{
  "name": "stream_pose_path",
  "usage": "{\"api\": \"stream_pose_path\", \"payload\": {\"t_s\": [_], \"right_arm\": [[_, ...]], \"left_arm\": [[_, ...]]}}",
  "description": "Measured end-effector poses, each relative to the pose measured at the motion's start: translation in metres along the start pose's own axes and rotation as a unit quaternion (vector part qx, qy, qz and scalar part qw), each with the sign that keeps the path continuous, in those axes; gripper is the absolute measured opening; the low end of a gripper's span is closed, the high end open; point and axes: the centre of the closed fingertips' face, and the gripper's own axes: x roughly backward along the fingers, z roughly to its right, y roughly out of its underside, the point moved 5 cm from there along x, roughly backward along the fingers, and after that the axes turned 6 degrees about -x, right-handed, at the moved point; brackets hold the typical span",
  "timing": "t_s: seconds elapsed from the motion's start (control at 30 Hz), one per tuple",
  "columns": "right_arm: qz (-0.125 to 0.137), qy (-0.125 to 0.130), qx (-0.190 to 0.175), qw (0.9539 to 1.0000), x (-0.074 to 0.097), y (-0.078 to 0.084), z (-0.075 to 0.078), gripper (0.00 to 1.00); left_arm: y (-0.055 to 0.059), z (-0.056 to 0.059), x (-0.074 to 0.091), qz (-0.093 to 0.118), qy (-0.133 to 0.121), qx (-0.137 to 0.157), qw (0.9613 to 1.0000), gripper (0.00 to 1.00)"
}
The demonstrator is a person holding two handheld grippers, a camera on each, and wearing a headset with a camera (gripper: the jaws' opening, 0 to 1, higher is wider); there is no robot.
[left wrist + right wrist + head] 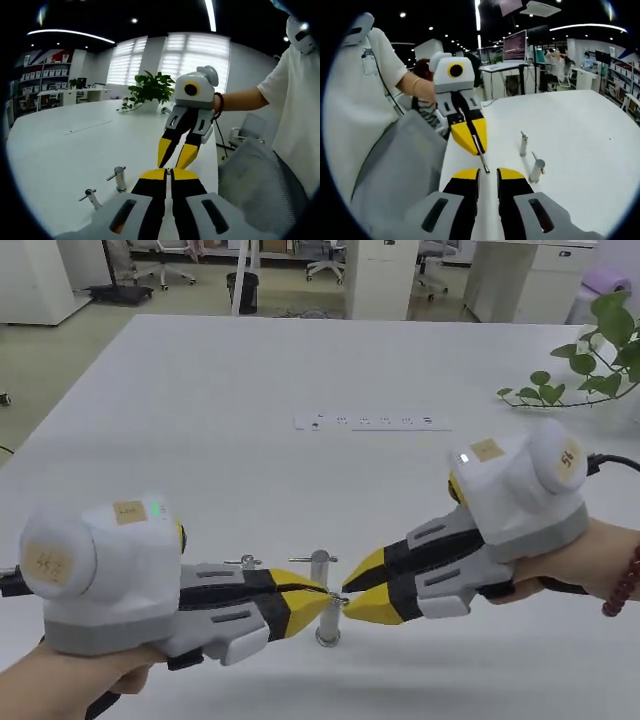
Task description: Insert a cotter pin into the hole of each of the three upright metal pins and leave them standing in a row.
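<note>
Two upright pins (pixel 120 178) already stand near each other on the table (pixel 200 420) with a cotter pin (pixel 111 176) through each, so one seems left: your left gripper (pixel 169 171) pinches a thin metal rod (pixel 481 155), its tip between your right gripper's (pixel 488 172) spread jaws.

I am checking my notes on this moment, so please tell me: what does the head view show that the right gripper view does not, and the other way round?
The head view adds a long white power strip lying on the table and a leafy green plant at the far right edge. The right gripper view adds a clear look at the thin metal cotter pin, which sticks out of the shut yellow tips of the left gripper. Both share the white table, the left gripper and the upright steel pins.
</note>
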Motion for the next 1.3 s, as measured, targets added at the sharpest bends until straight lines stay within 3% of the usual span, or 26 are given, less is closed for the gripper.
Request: {"api": "stream_pose_path", "payload": {"t_s": [0.13,0.5,1.3], "right_arm": [[0.002,-0.022,0.002,0.9998,0.000,0.001,-0.005,0.15],[0.002,-0.051,0.004,0.9987,-0.003,0.003,-0.012,0.12],[-0.013,-0.067,0.028,0.9973,-0.003,0.005,-0.017,0.04]], "left_arm": [[-0.001,0.005,0.000,0.004,0.017,-0.005,0.9998,0.00],[0.000,0.013,0.000,0.009,0.041,-0.021,0.9989,0.00],[0.003,0.017,0.001,0.010,0.053,-0.026,0.9982,0.01]]}}
